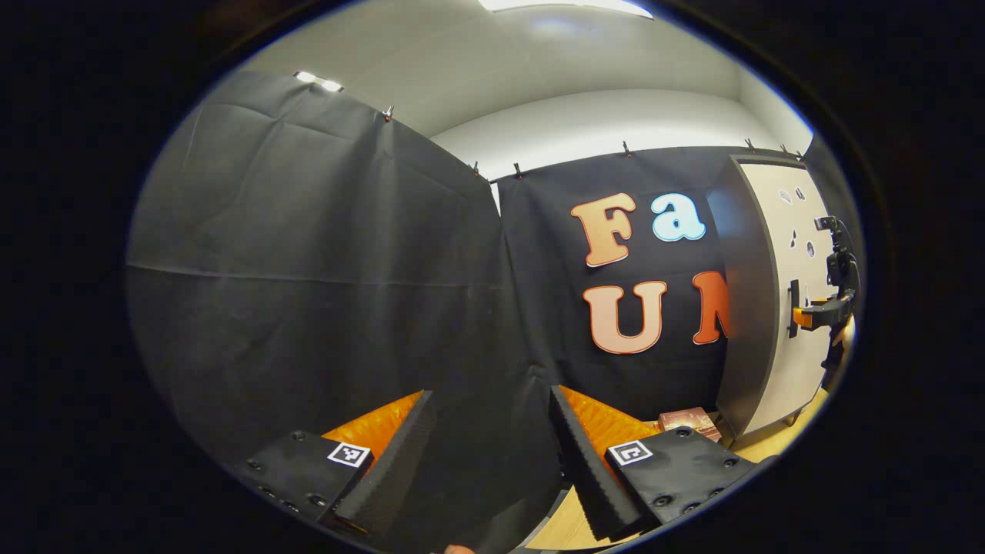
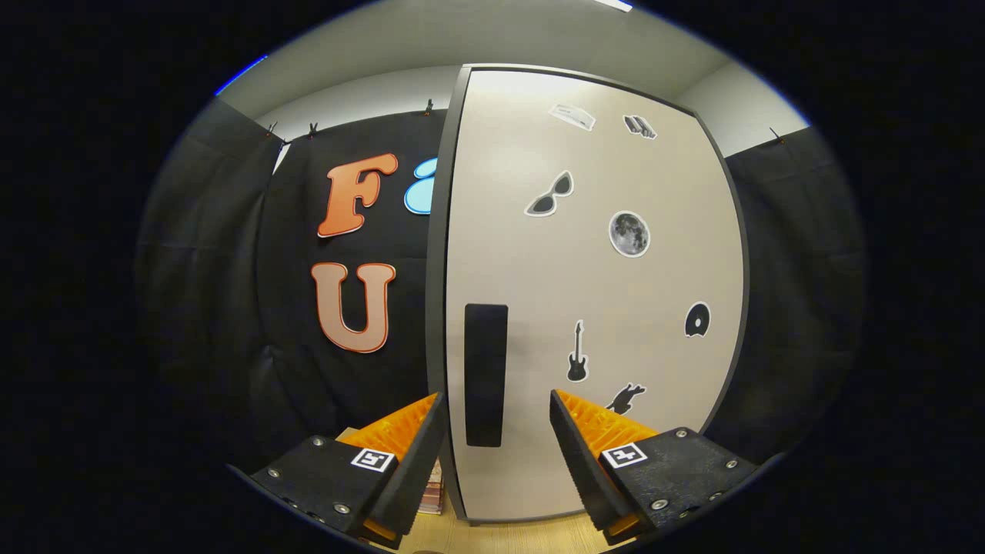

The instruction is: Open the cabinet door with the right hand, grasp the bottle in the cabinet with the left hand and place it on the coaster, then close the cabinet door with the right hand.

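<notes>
Right gripper (image 2: 492,454) open, facing shut cabinet door (image 2: 592,308) | I judge door stiff, light; I'd take the black vertical handle (image 2: 485,375) at its left edge | left gripper (image 1: 492,454) open, idle | bottle presumably inside cabinet, hidden.

Around me: black cloth wall (image 1: 323,269), hung in creased panels from small clips (image 1: 388,114) along its top edge. Above it, a plain white upper wall (image 1: 600,123) and a white ceiling (image 1: 477,61) with a bright strip light (image 1: 565,5). Below, a light wooden tabletop (image 2: 531,531). Small reddish-brown box (image 1: 687,421) at the cloth's foot.
</notes>
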